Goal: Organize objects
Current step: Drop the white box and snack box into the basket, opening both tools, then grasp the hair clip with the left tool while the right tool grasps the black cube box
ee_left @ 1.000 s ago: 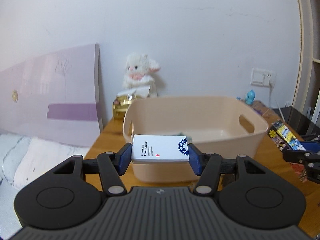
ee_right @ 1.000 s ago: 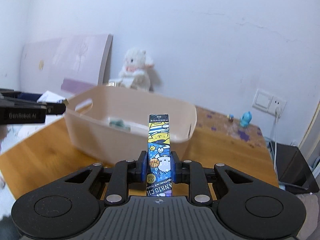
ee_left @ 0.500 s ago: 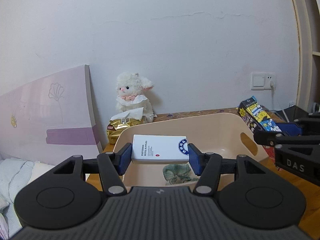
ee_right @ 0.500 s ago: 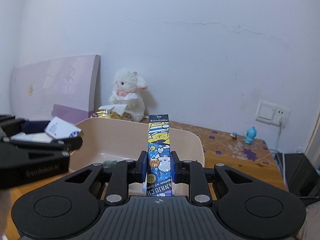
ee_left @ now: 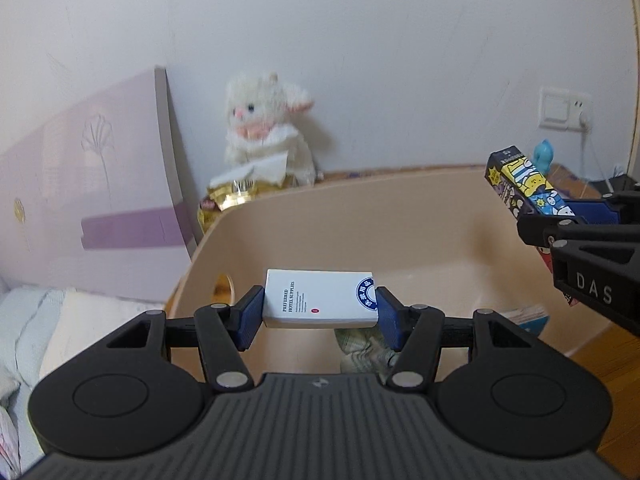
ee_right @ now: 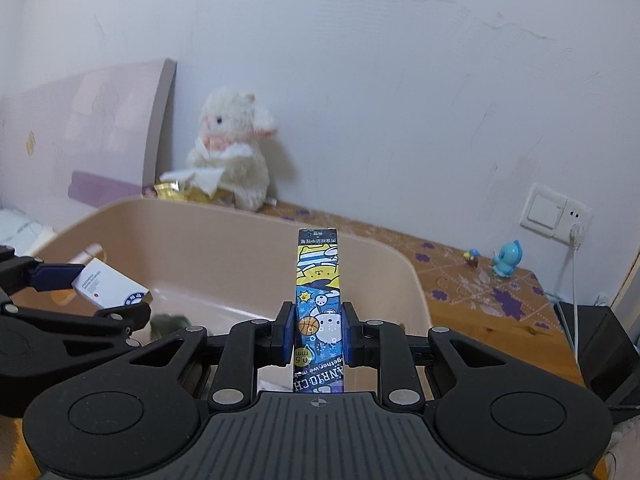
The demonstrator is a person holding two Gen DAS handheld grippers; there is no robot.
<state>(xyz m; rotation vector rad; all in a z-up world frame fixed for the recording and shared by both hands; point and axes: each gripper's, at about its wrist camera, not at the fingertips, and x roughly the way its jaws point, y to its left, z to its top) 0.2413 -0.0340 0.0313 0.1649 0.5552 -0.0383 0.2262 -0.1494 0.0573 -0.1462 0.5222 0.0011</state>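
Observation:
My left gripper [ee_left: 319, 307] is shut on a white box [ee_left: 320, 303] printed "Preferred Hotel Supplies" and holds it above the inside of the beige plastic bin [ee_left: 360, 216]. My right gripper [ee_right: 318, 330] is shut on a tall blue and yellow cartoon pen box [ee_right: 318, 280], held upright over the bin's near rim [ee_right: 240, 220]. The pen box also shows in the left wrist view [ee_left: 524, 188], and the white box in the right wrist view [ee_right: 110, 284]. A green cloth item [ee_left: 368, 350] and a small book [ee_left: 526, 316] lie on the bin floor.
A white plush lamb [ee_left: 264, 136] sits against the wall behind a gold snack bag [ee_left: 236, 200]. A pink board [ee_left: 92, 188] leans at the left. A blue figurine [ee_right: 508, 258] and a wall socket [ee_right: 554, 214] are at the right on the wooden table [ee_right: 480, 292].
Both grippers have moved forward from in front of the bin to over it, each keeping its box. The bin now fills the lower view and its floor is visible.

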